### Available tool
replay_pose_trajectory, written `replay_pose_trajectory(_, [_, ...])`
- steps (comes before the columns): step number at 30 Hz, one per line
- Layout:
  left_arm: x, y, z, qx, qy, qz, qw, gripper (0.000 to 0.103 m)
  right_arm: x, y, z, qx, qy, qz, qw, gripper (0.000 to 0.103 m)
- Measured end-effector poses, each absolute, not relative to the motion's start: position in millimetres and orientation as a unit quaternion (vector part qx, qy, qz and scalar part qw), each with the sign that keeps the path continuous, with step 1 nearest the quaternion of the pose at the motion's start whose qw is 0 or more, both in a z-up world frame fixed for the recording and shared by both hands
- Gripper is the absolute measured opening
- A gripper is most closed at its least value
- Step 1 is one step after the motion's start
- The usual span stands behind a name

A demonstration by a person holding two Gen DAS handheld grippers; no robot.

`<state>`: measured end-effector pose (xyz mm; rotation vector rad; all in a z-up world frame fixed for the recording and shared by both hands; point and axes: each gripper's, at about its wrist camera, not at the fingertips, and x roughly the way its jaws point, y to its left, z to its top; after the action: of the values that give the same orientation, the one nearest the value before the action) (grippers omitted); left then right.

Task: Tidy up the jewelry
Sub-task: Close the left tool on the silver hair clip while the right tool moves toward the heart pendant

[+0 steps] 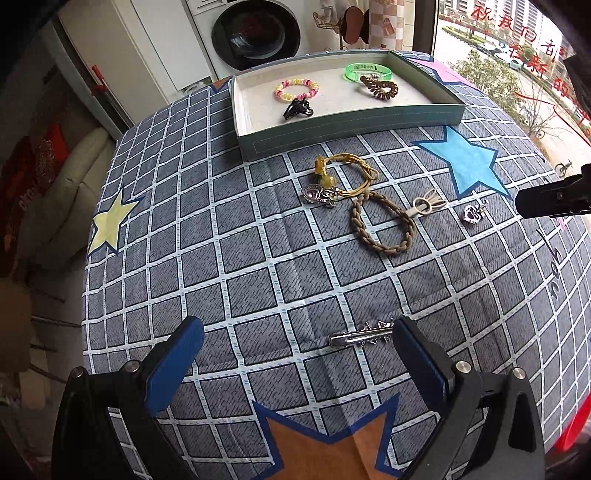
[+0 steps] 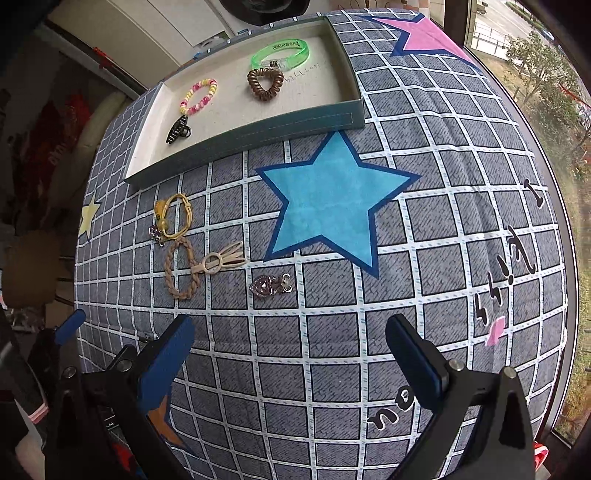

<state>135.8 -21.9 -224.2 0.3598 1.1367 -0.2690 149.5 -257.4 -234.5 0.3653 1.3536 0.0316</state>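
Note:
A teal tray (image 1: 351, 127) (image 2: 243, 138) at the table's far side holds a pink-yellow coil tie (image 1: 296, 89) (image 2: 198, 96), a black claw clip (image 1: 297, 108) (image 2: 178, 130), a green bangle (image 1: 368, 71) (image 2: 279, 54) and a brown coil tie (image 1: 380, 87) (image 2: 265, 85). On the cloth lie a yellow cord bracelet (image 1: 347, 173) (image 2: 175, 216), a braided brown band (image 1: 382, 225) (image 2: 181, 267), a beige clip (image 1: 426, 206) (image 2: 221, 260), a heart pendant (image 1: 472, 214) (image 2: 271, 286) and a silver hair clip (image 1: 360, 336). My left gripper (image 1: 295, 336) is open, the silver clip by its right finger. My right gripper (image 2: 290, 332) is open and empty.
The round table wears a grey checked cloth with a blue star (image 2: 332, 199), a yellow star (image 1: 109, 225) and an orange star (image 1: 325, 443). A washing machine (image 1: 255, 29) stands behind the tray. A window (image 2: 535, 74) runs along the right. The right gripper's finger (image 1: 554, 201) shows in the left wrist view.

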Motion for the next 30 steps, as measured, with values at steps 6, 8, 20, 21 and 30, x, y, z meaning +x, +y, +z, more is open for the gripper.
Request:
replay_pose_trajectory(6, [128.7, -30.1, -229.4, 0.211, 0.511, -0.152, 0.819, 0.103, 138.7, -252.0, -239.7, 0.164, 0.632, 0.006, 0.757, 0.103])
replay_pose_trajectory(8, [127.8, -31.8, -230.7, 0.221, 0.506, -0.158, 0.819, 0.103, 137.3, -251.8, -240.8, 0.161, 0.633, 0.005, 0.757, 0.103])
replay_pose_trajectory(20, [120.4, -52.1, -241.6, 0.269, 0.483, -0.220, 0.804, 0.103, 147.5, -242.1, -248.5, 0.151, 0.633, -0.005, 0.759, 0.103])
replay_pose_trajectory(21, [119.6, -54.2, -242.5, 0.274, 0.481, -0.224, 0.802, 0.103, 148.8, -242.3, -248.9, 0.150, 0.632, -0.007, 0.760, 0.103])
replay_pose_trajectory(30, [126.2, -61.6, -252.6, 0.274, 0.493, -0.243, 0.790, 0.095, 168.7, -230.7, -255.0, 0.099, 0.630, -0.001, 0.770, 0.091])
